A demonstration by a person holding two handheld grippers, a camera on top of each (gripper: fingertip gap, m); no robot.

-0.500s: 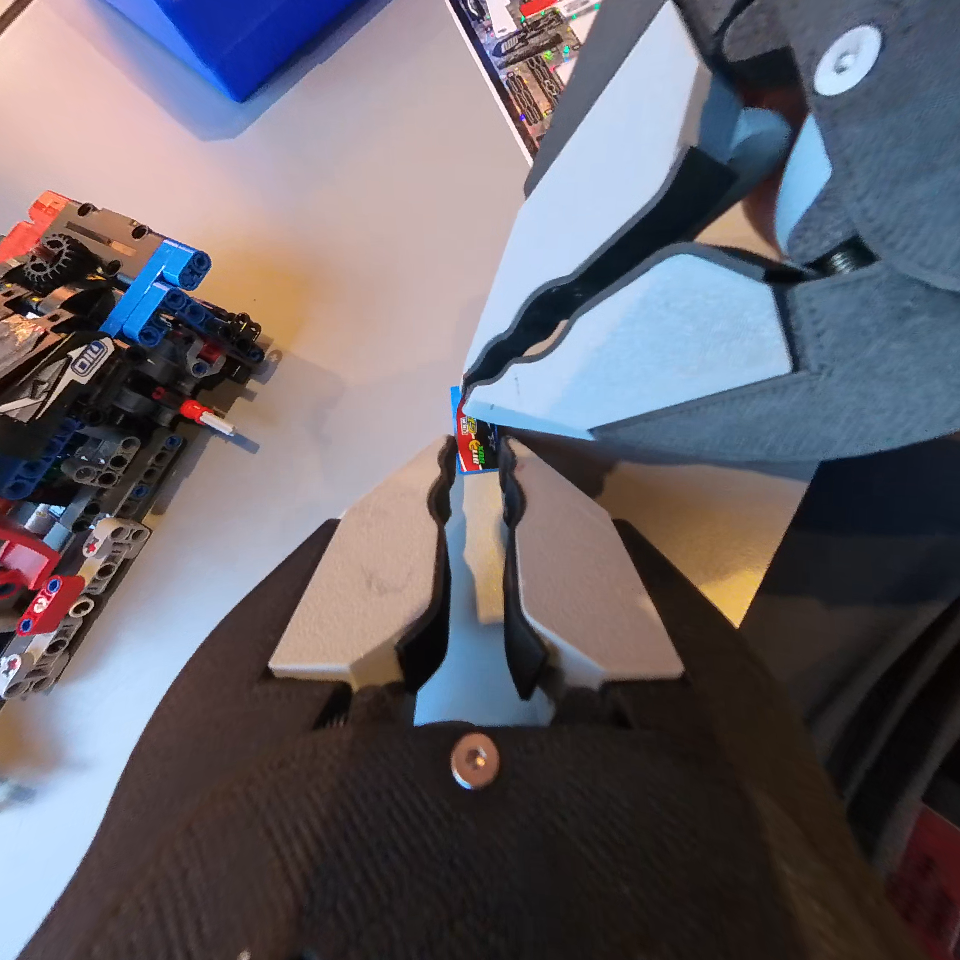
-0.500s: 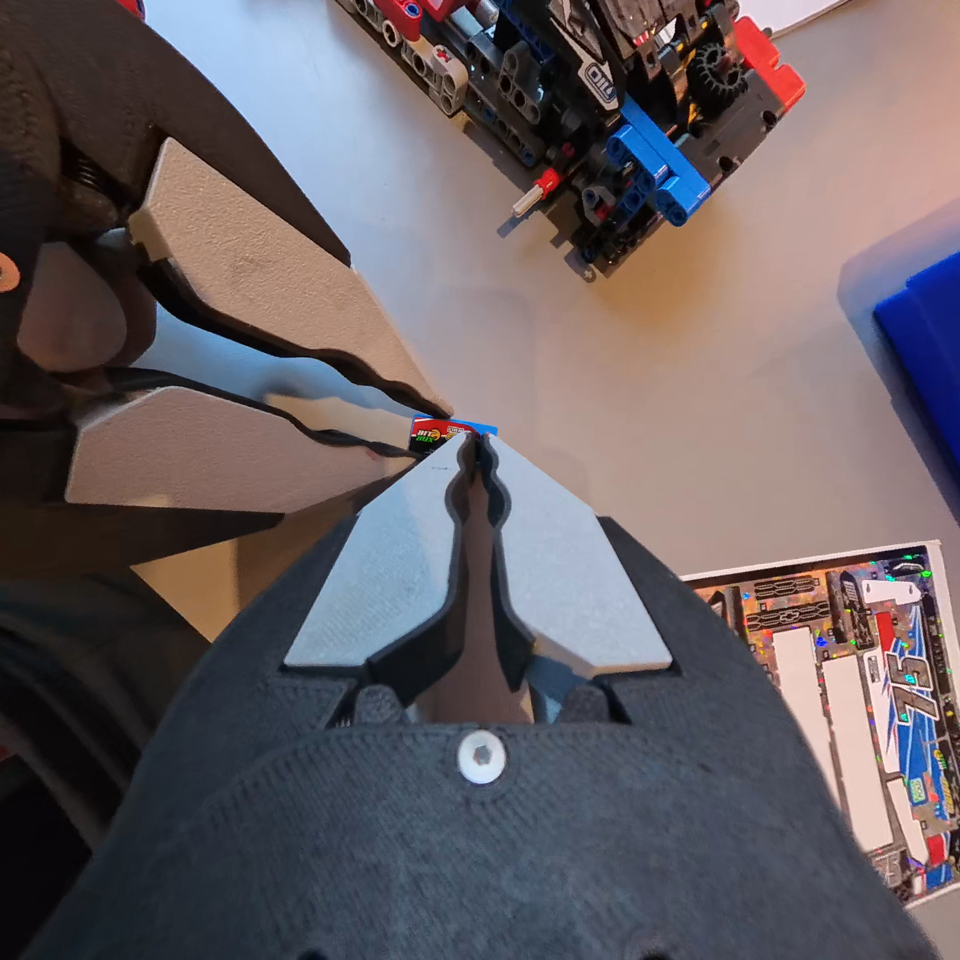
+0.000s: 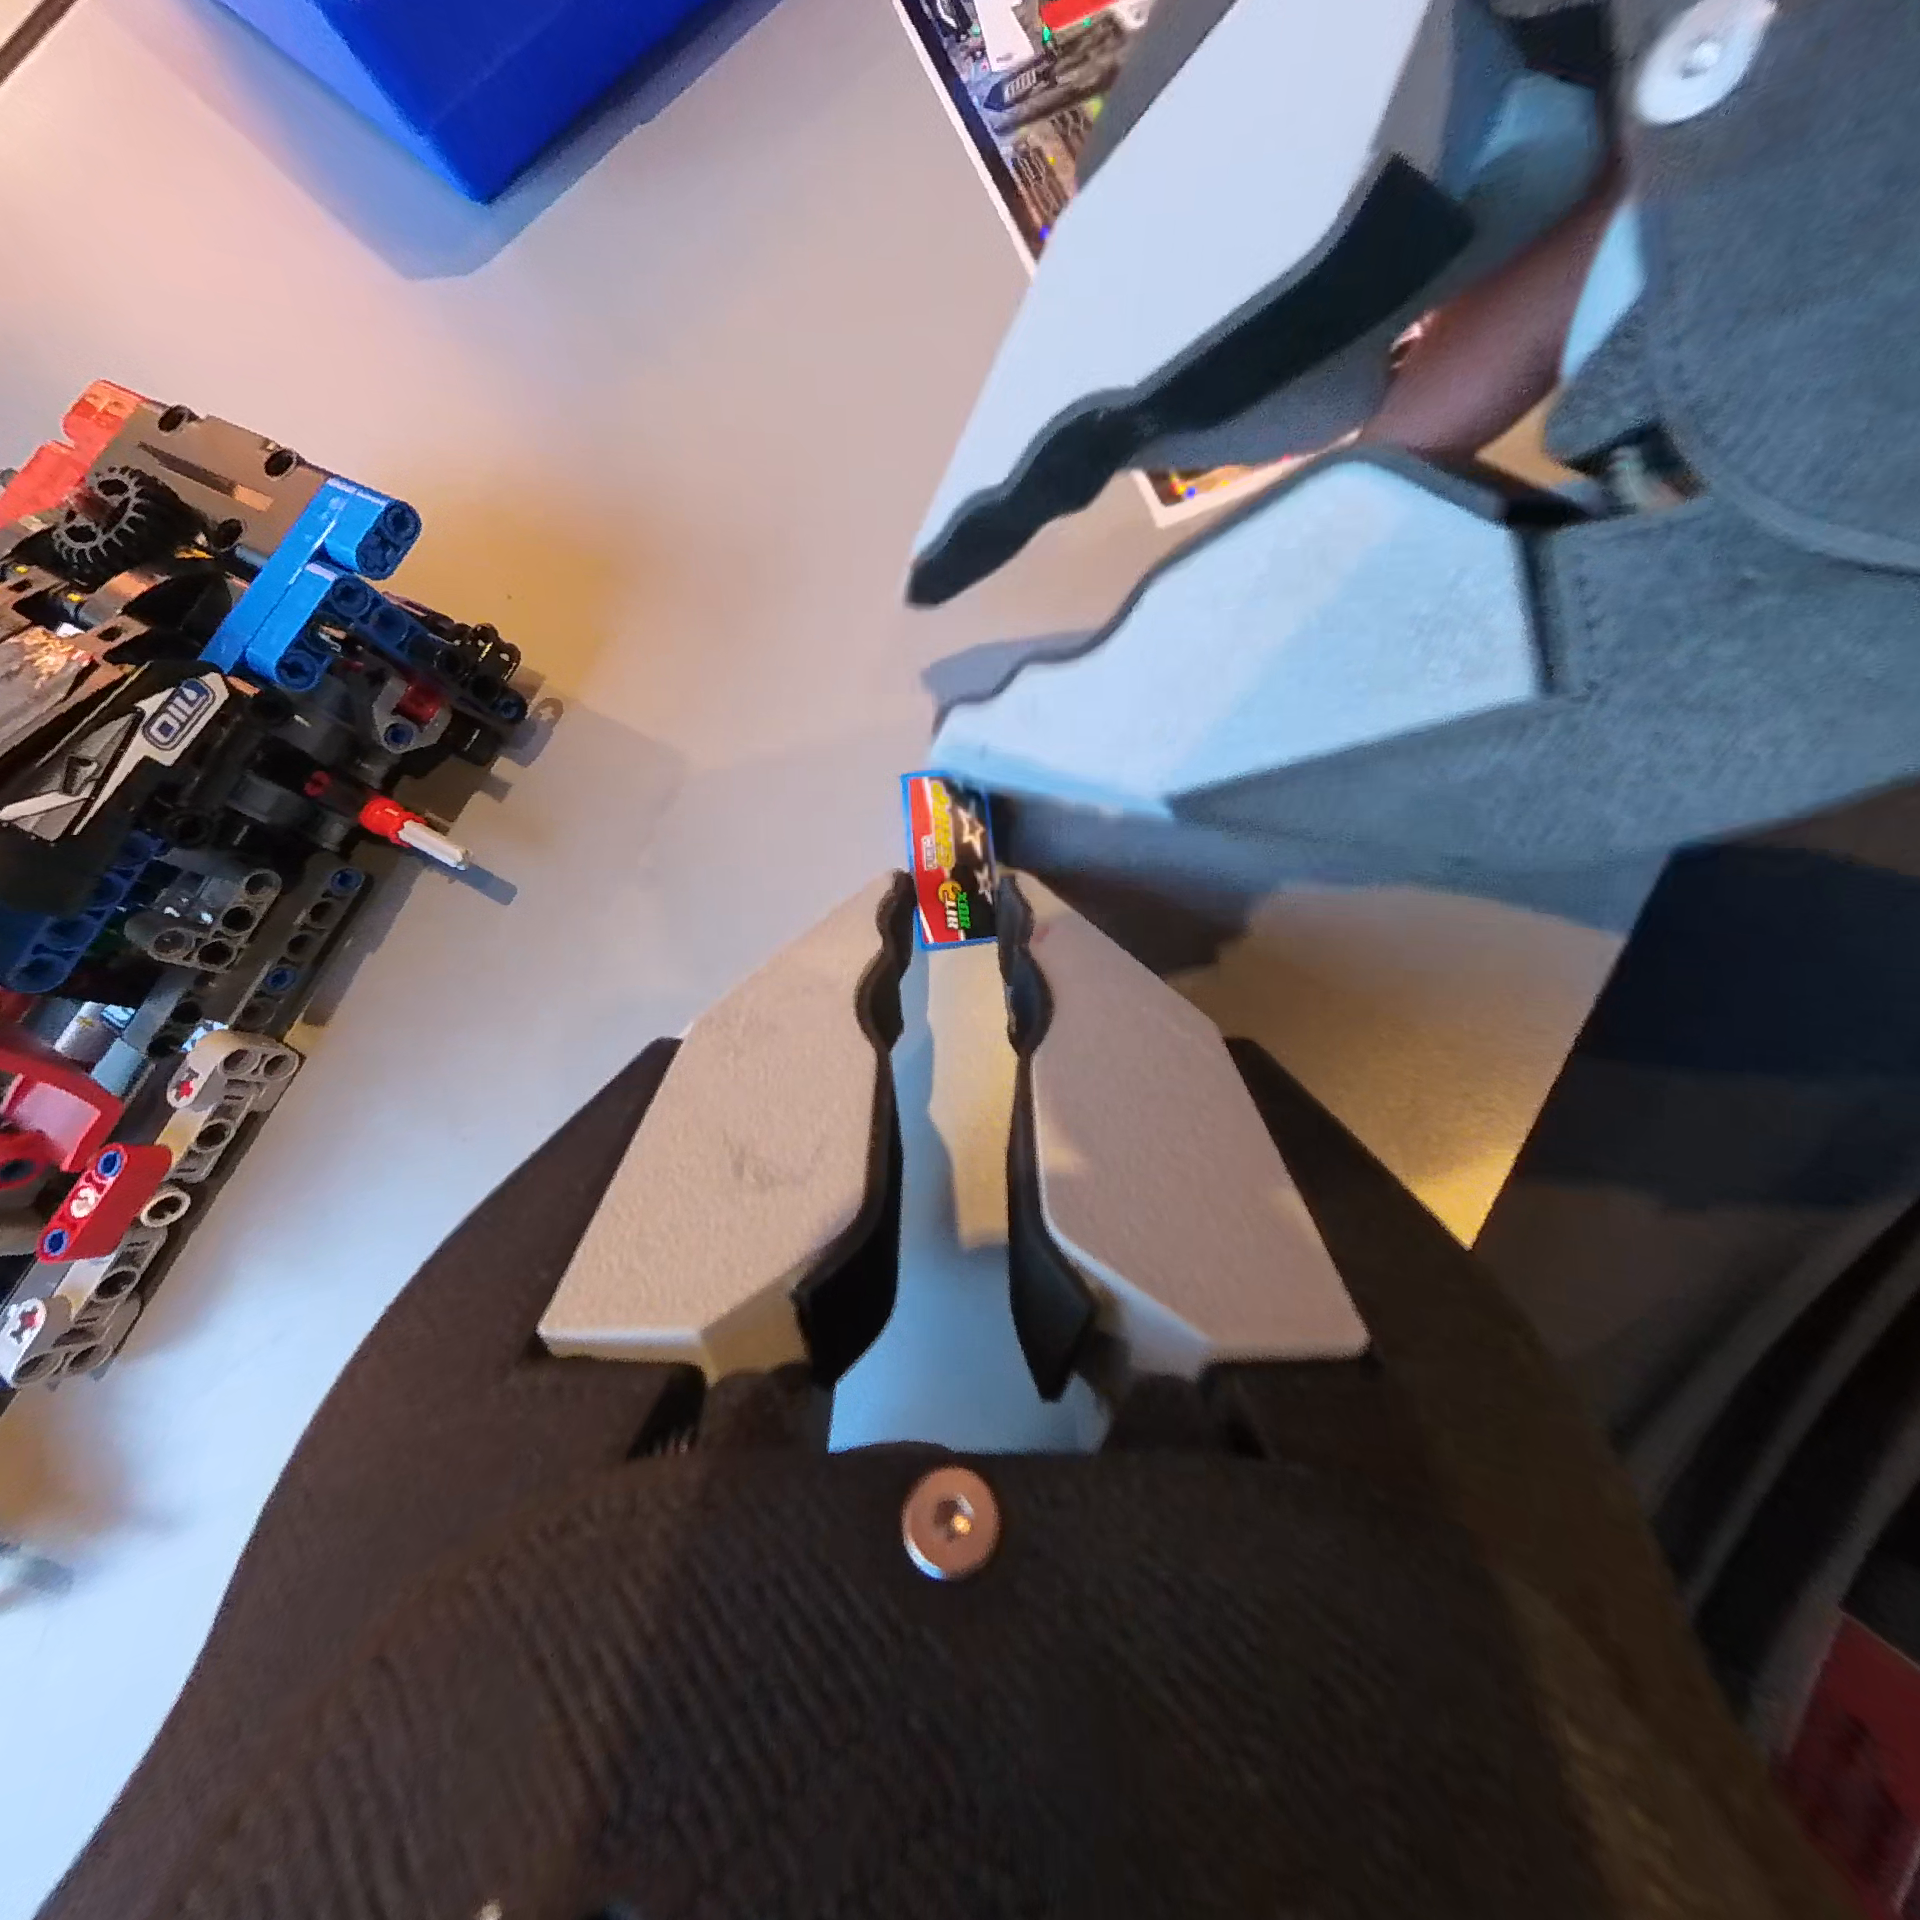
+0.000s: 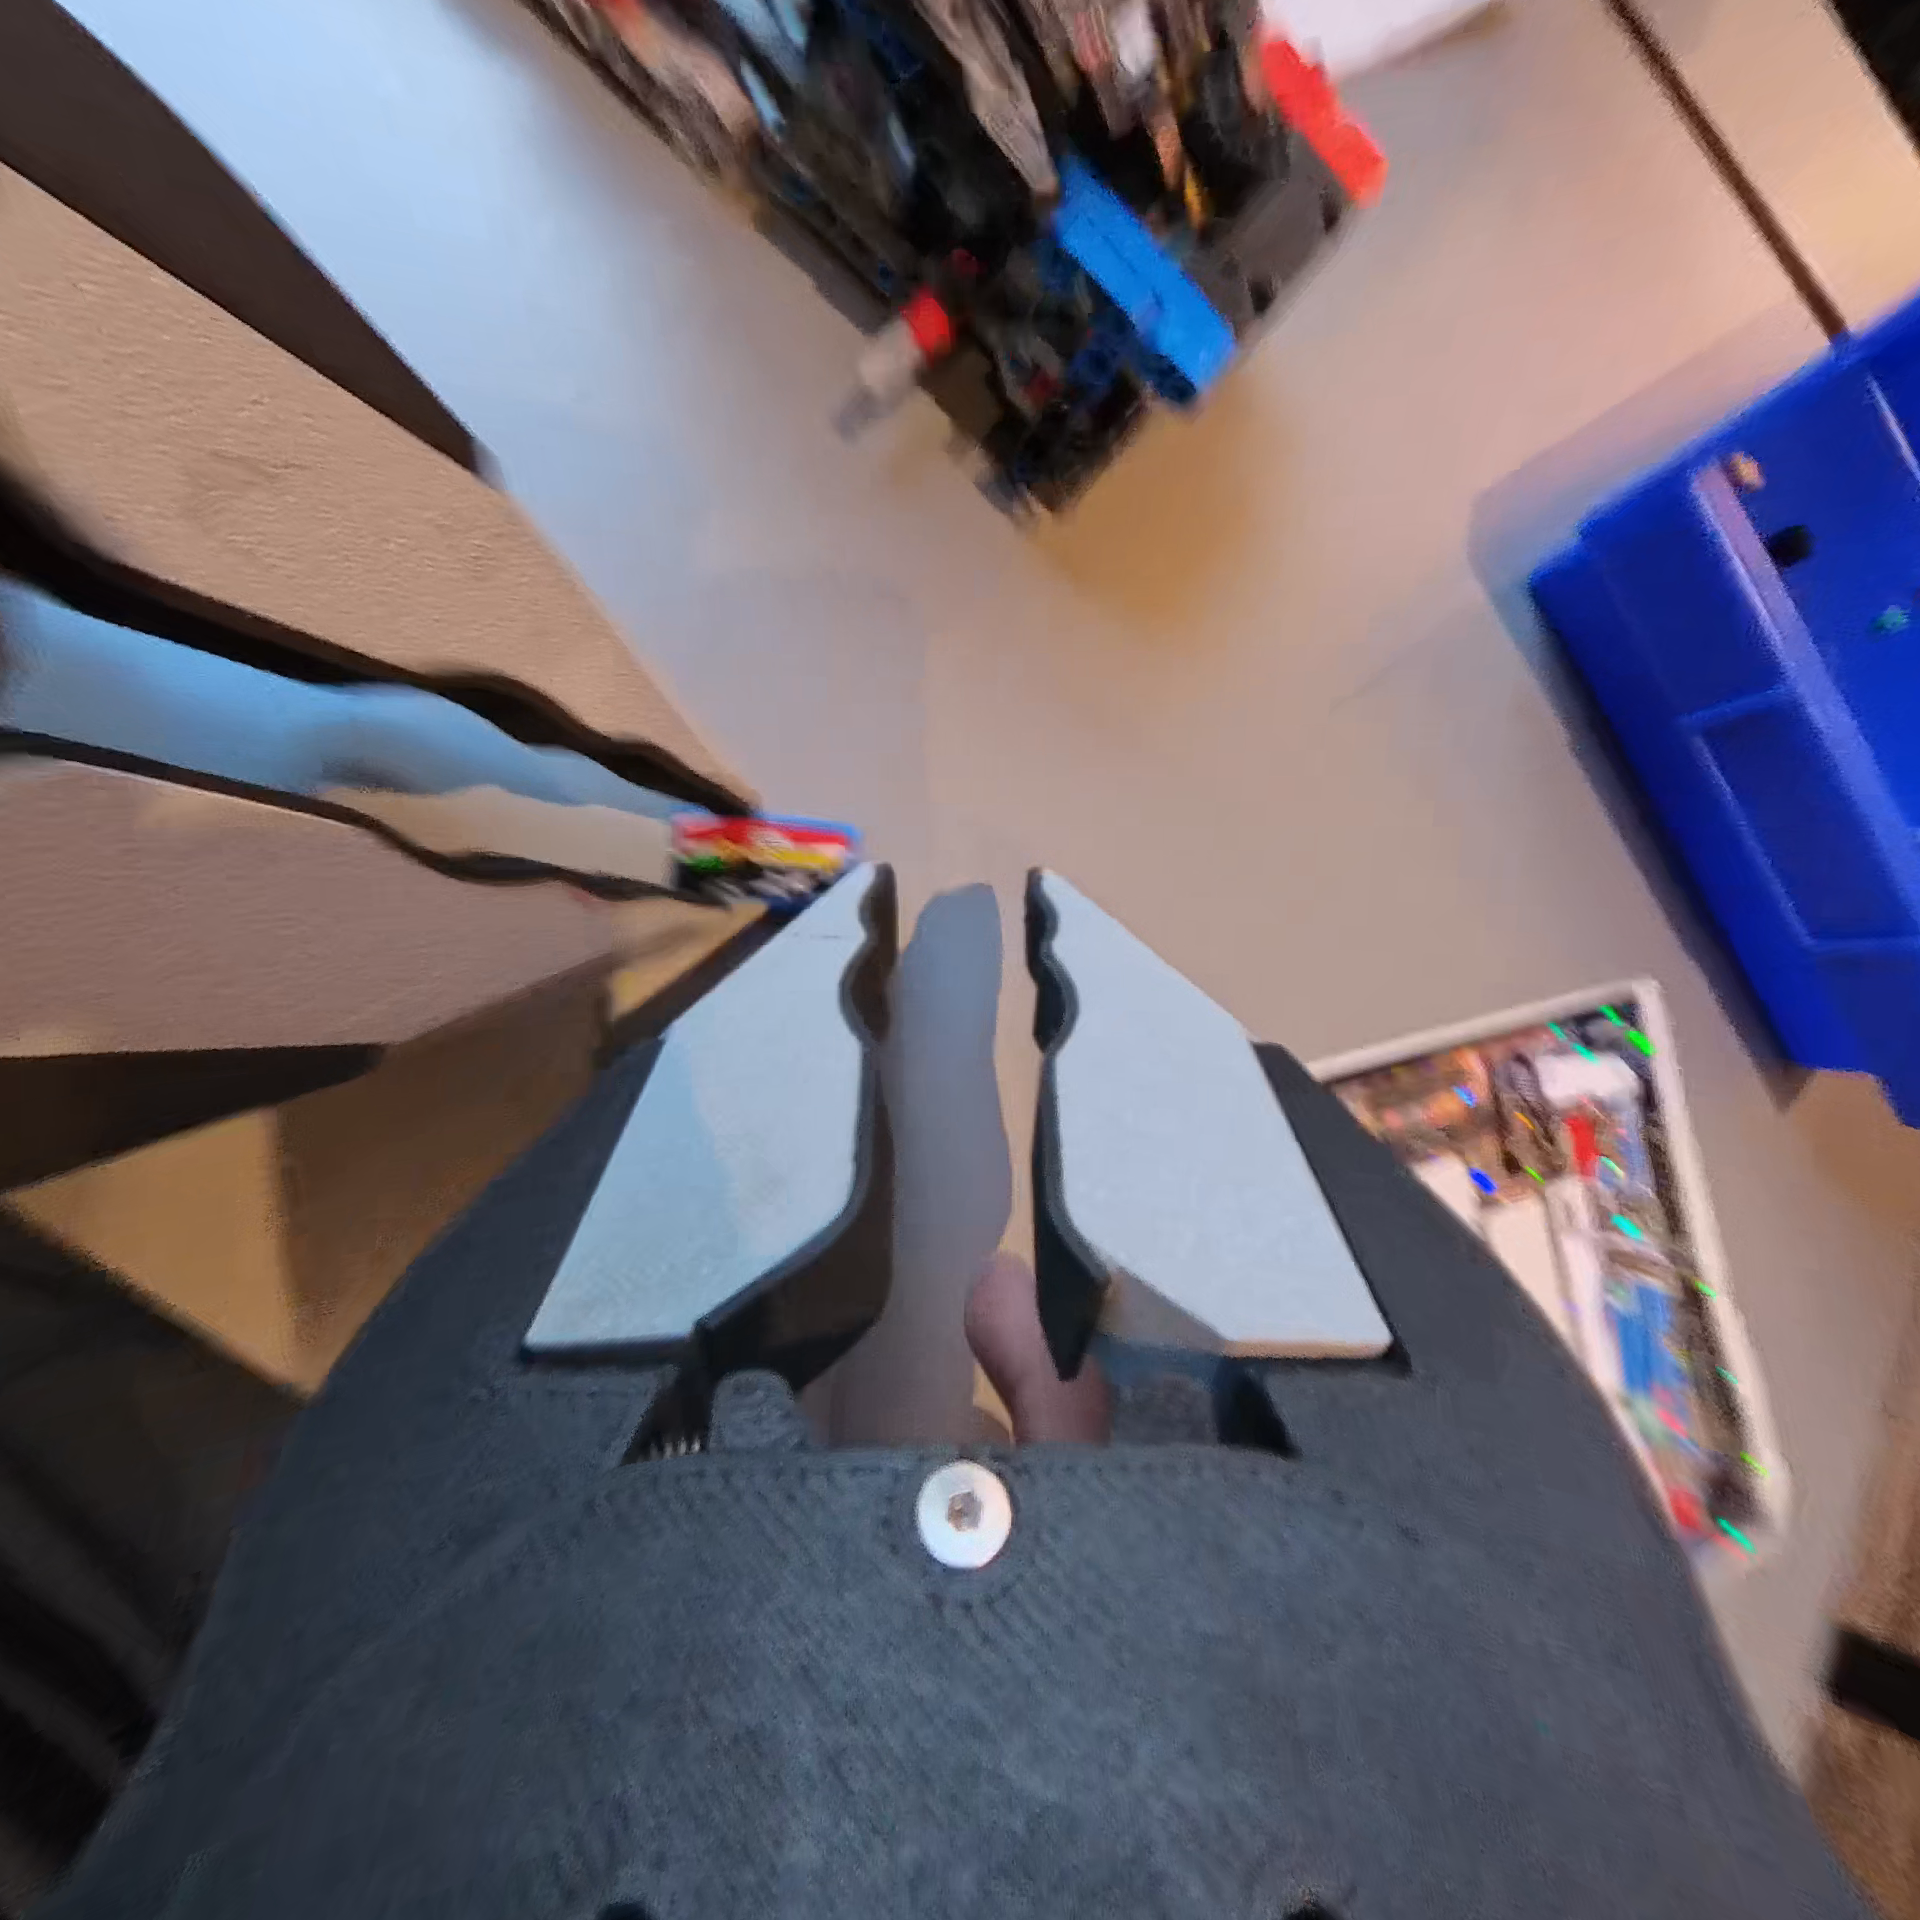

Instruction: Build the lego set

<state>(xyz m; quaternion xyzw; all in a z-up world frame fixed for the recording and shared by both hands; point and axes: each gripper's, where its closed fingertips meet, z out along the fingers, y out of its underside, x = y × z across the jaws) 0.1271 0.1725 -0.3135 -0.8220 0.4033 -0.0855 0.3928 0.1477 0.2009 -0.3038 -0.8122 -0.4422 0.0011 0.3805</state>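
Note:
My left gripper (image 3: 953, 896) is shut on a small blue piece with a colourful sticker (image 3: 951, 862), pinched at the fingertips above the grey table. It shows the same way in the right wrist view, where the left gripper (image 4: 717, 847) holds the piece (image 4: 764, 854) at the left. My right gripper (image 4: 961, 894) is open and empty, its tips just right of the piece and apart from it. In the left wrist view the right gripper (image 3: 925, 644) hangs above the piece. The partly built black, blue and red lego model (image 3: 208, 727) lies at the left; it is blurred in the right wrist view (image 4: 1091, 229).
A blue bin (image 4: 1766, 727) stands on the table, also in the left wrist view (image 3: 468, 73). A sticker sheet (image 4: 1558, 1247) lies flat near the bin. A person's finger (image 4: 1029, 1351) shows behind my right gripper's fingers. The table's near edge runs beneath both grippers. The grippers' ends are close to 4 cm from one another.
My right gripper was shut at the sticker piece; it has opened and pulled back from it. My left gripper keeps its hold on the piece. The right wrist view is now motion-blurred.

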